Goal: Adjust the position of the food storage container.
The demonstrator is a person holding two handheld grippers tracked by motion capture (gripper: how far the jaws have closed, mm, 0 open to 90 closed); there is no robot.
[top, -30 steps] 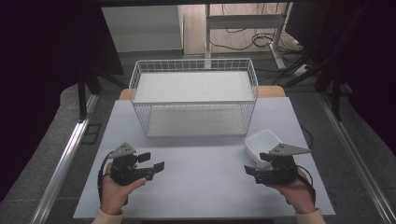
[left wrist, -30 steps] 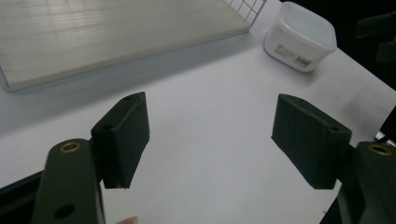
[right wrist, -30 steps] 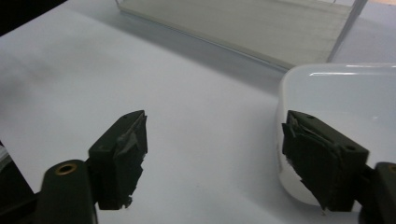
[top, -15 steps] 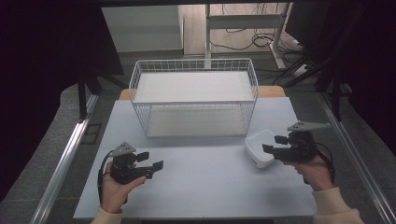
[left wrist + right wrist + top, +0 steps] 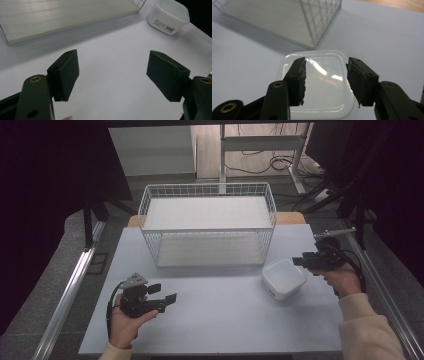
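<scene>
A white plastic container [image 5: 283,278] with a clear lid stands on the white table, right of centre. My right gripper [image 5: 298,261] hovers just right of it and points left at it. In the right gripper view the container [image 5: 317,100] lies under the right gripper [image 5: 326,61]. Those jaws stand half open, have just been closing, and have nothing between the pads. My left gripper [image 5: 164,293] is held at the front left, open wide and empty. The left gripper view shows that gripper [image 5: 112,53] over bare table, with the container [image 5: 168,16] far off at the upper right.
A white wire basket [image 5: 207,227] with a pale board floor stands at the back centre of the table [image 5: 220,320]. Metal rails [image 5: 70,290] run along both table sides. Cables and desk legs lie on the floor beyond.
The right hand has moved from the front right to farther back and right of the container, and its jaws have narrowed. The left hand has stayed put.
</scene>
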